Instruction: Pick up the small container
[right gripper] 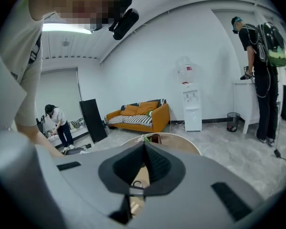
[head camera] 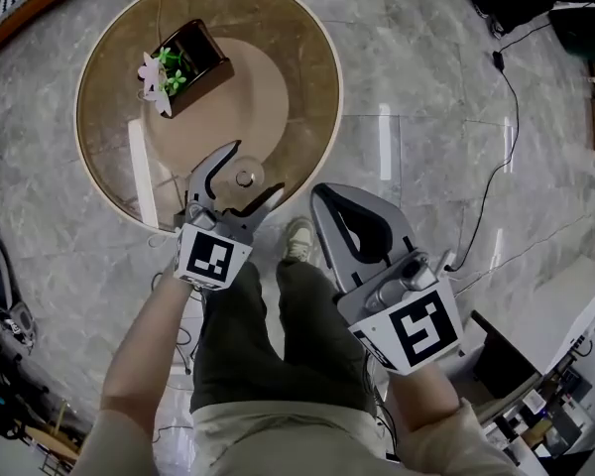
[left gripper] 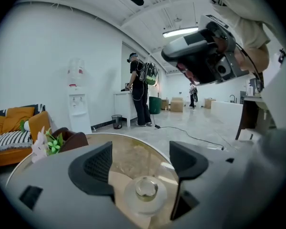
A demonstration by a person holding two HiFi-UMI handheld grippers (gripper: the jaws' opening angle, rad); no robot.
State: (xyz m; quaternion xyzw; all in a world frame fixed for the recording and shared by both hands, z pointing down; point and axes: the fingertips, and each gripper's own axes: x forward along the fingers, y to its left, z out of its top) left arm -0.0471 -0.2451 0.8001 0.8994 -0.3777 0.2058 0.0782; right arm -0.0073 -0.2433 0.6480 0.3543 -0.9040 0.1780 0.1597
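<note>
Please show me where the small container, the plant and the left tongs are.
container (left gripper: pixel 146 190), left gripper view, on its round top.
plant (head camera: pixel 175 79), head view, on the green leaves.
left tongs (head camera: pixel 259 168), head view, midway between the tips.

Head view: steeply down on round worktop (head camera: pixel 278 28) | left gripper view: low, close over it | right gripper view: farther back, same worktop.

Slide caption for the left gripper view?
Open left claw around the small clear container, untouched, on the round glass table.
</note>
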